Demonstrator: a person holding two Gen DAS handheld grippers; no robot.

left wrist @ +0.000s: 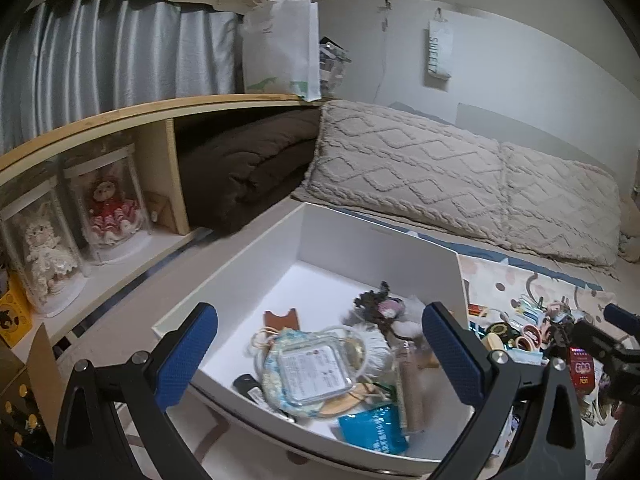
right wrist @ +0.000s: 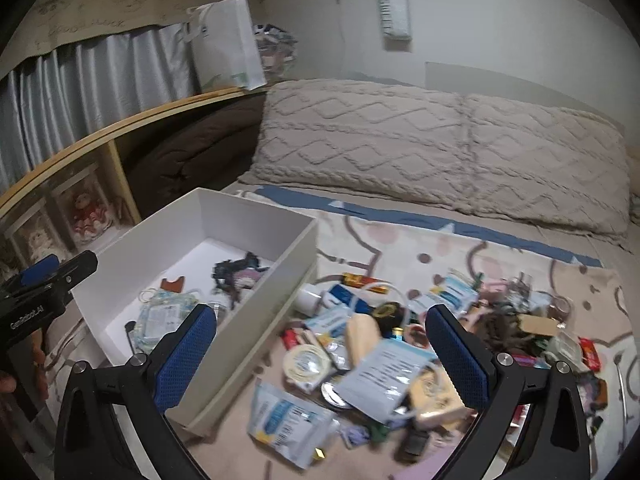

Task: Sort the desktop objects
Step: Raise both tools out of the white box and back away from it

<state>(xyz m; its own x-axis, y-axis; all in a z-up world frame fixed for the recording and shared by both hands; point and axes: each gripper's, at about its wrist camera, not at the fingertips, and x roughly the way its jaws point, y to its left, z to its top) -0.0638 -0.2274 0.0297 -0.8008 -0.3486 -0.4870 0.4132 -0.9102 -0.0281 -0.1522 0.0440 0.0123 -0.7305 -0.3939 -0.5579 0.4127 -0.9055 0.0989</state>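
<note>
Left tool (left wrist: 320, 354) held over the near end of the white box (left wrist: 240, 256), fingers spread wide, nothing between the blue pads (left wrist: 188, 356); it tilts down into the box. Box sits on the bed toward its left edge, beside the wooden shelf unit (left wrist: 172, 168); its long axis runs from the near side away toward the cable-knit pillows (left wrist: 440, 168). Contents crowd the near end: a clear-windowed pouch (left wrist: 316, 372) lying flat, a teal packet (left wrist: 372, 428) against the near wall, a brown leather tag (left wrist: 280, 318) flat on the floor of the box, a dark tangled charm (left wrist: 376, 300) further in. Far end of the box is bare white. Right tool (right wrist: 320, 354) hovers above the loose heap on the patterned blanket (right wrist: 400, 248), to the right of the box, fingers equally wide apart and empty. Under it: a pale blue sachet (right wrist: 384, 376) with its long axis slanting from near left up to far right, a round white tape roll (right wrist: 306, 364) lying flat just left of it, a blue-and-white packet (right wrist: 284, 420) at the near edge of the heap. More small items spread toward the blanket's right edge, too blurred to name. Each tool shows at the rim of the other's view, level with one another. Two dolls in clear cases (left wrist: 108, 208) stand on the shelf.
</note>
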